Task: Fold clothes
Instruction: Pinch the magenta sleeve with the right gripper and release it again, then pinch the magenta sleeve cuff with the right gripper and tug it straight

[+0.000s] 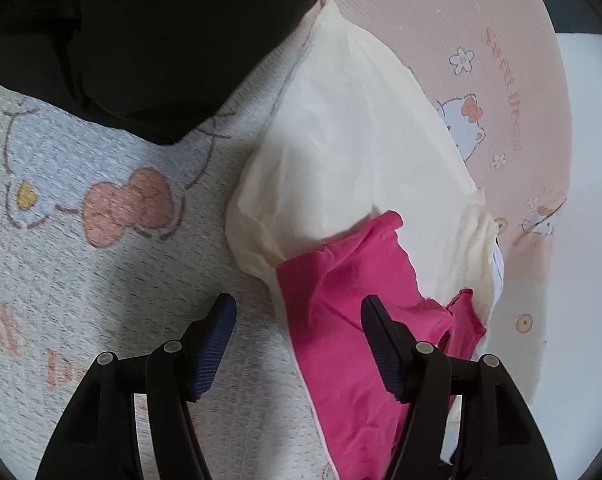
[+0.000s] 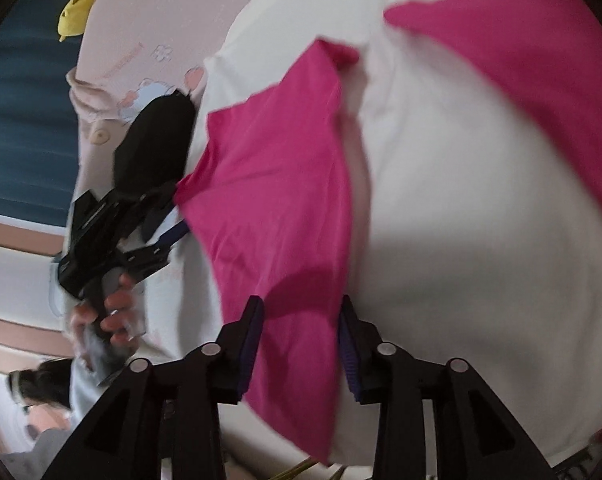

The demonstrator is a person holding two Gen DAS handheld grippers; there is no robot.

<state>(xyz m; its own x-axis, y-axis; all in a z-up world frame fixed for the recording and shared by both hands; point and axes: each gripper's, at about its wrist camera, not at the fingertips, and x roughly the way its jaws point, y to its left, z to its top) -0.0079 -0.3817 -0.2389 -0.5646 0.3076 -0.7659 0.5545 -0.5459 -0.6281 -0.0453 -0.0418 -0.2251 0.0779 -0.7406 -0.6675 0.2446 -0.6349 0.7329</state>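
The cream and pink garment (image 1: 353, 152) lies on a bed whose cover (image 1: 101, 264) is printed with cartoon cats; its cream body runs away up the cover, and a pink part (image 1: 341, 320) is bunched at the near end, creased and partly turned over — not yet a neat, flat shape. A black garment (image 1: 141, 40) lies apart at the far left of the left wrist view.

The left gripper (image 1: 297, 344) hangs over the pink edge with its jaws spread wide and nothing between them; one finger is above the bed cover, the other above the pink cloth. The right gripper (image 2: 301, 344) is tilted down over a pink panel (image 2: 277, 200), jaws moderately apart and straddling the cloth; whether they pinch it I cannot tell — the picture is blurred.

My judgement: a fold or a smoothing of the pink part is in hand; any next move calls for both grippers closing on cloth edges. A person's hand (image 2: 117, 312) grips the left gripper's handle.
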